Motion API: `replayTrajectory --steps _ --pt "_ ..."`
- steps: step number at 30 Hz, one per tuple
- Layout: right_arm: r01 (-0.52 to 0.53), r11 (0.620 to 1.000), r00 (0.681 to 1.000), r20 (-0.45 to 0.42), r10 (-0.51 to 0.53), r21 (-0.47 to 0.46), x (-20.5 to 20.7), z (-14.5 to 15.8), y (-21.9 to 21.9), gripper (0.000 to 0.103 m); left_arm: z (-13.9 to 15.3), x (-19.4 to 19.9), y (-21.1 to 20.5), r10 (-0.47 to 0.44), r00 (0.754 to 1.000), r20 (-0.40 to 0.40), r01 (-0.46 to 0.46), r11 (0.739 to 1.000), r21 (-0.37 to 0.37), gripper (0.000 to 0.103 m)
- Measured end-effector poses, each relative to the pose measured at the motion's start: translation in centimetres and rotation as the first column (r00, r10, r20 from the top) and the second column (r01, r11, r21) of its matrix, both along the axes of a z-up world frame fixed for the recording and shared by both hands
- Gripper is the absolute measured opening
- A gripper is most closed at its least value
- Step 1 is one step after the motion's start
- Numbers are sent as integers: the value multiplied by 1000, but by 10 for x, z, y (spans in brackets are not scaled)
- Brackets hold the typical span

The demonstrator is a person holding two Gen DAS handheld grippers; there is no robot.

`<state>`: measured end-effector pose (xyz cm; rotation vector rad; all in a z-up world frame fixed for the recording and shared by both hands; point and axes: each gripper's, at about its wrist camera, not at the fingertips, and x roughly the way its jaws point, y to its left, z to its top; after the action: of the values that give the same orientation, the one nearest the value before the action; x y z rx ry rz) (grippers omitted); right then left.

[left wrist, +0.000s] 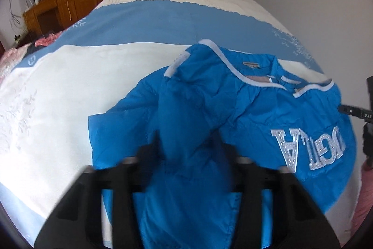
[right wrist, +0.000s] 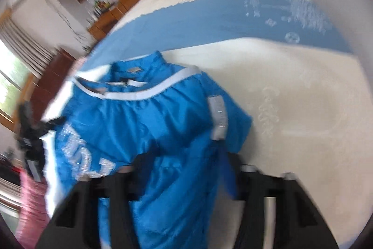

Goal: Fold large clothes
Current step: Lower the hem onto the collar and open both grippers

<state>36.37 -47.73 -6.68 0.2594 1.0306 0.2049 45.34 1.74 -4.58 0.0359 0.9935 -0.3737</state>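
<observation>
Left wrist view shows the blue jacket (left wrist: 209, 109) on the bed (left wrist: 70, 97), thin, light, slippery fabric bunched between each gripper's pinching fingers, left gripper (left wrist: 188, 155) and right gripper (right wrist: 184, 162); hems and seams grip best.

Bed (left wrist: 98, 95), covered with a cream spread (right wrist: 291, 113) bearing faint pale floral embroidery and a broad blue band (left wrist: 163, 22) across its width; the band has a scalloped far edge and white printed motifs toward both sides. Beyond the band, a further cream strip runs to the far end. Lying directly on the cream area: one bright blue jacket (left wrist: 233, 104) with white piping, a white collar edge and large silver lettering, its body crumpled and partly lifted off the spread at the near side. At one edge of the bed, just beside the blue band: pink fabric (left wrist: 46, 41), bunched, with a dark item against it, too small to identify.
</observation>
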Motion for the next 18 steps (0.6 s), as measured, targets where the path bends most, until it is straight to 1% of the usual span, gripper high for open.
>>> replayTrajectory --steps 1,3,4,6,7,8,10,11,12,14,15,18 --pt "1 1000 1000 11 -1 -1 -1 2 1 14 2 -2 0 3 1000 8 -3 1000 -3 20" --pt "14 1000 999 39 -15 13 -3 12 -2 11 9 -5 1 21 999 41 -20 1000 -18 13" --pt "25 999 998 57 -27 30 -3 19 -6 9 13 -6 4 35 998 56 -34 999 -28 13" --pt "37 995 995 88 -45 90 2 33 -14 9 24 -5 9 70 993 92 -64 996 -67 11" --pt "39 991 994 99 -52 126 6 39 -17 9 31 -4 14 93 989 114 -82 992 -98 11" --pt "42 989 993 103 -57 139 11 43 -19 9 37 -3 17 112 985 129 -97 988 -117 11" --pt "53 990 991 113 -68 134 28 51 -18 9 45 1 21 136 978 156 -116 985 -130 11" --pt "59 991 991 116 -73 121 34 51 -17 9 47 3 20 140 976 166 -121 986 -117 11" --pt "75 991 990 107 -87 114 45 47 -17 9 46 8 18 145 974 177 -130 987 -93 11" --pt "101 985 992 58 -110 140 65 32 -21 9 36 19 14 158 976 152 -148 986 -75 11" --pt "113 983 993 27 -118 145 75 20 -22 9 25 28 17 169 980 107 -162 984 -70 11" --pt "146 978 989 -58 -139 152 100 -19 -27 9 -4 45 18 184 982 31 -182 982 -47 15"
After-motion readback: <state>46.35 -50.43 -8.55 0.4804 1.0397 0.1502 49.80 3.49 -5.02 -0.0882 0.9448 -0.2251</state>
